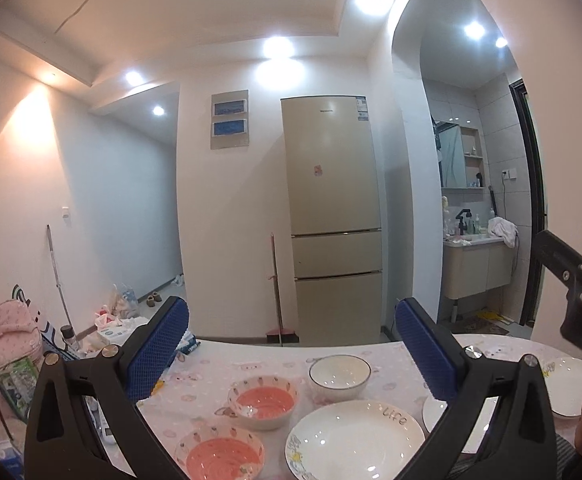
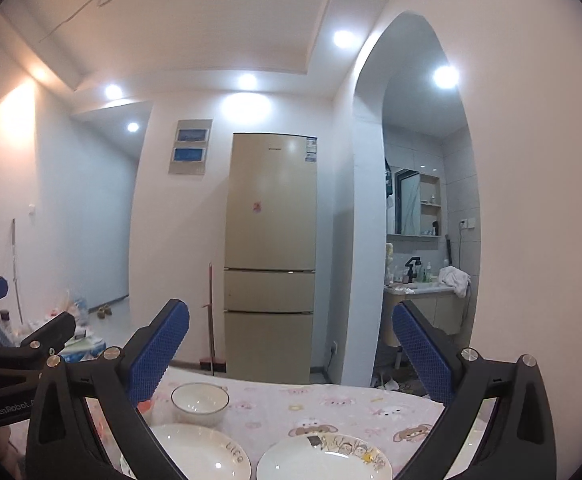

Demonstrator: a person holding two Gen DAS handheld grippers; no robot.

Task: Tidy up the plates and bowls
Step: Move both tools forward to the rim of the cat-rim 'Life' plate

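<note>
On the pink cartoon tablecloth [image 1: 219, 376] stand two pink-lined bowls, one farther [image 1: 265, 402] and one nearer [image 1: 221, 458], a white bowl [image 1: 339, 376], a white "Life" plate [image 1: 355, 440] and two more white plates at right, one [image 1: 571, 386] beyond the other [image 1: 435, 410]. My left gripper [image 1: 291, 344] is open and empty above them. My right gripper [image 2: 291, 348] is open and empty above the white bowl [image 2: 200, 402], the "Life" plate [image 2: 195, 454] and a cartoon-printed plate [image 2: 323, 460].
A gold fridge [image 1: 333, 220] stands against the far wall with a broom [image 1: 277, 292] beside it. A pink bag [image 1: 1, 332] and clutter sit at the table's left edge. An arch at right opens onto a washbasin [image 1: 477, 264]. The right gripper [image 1: 571, 280] shows at the right edge of the left wrist view.
</note>
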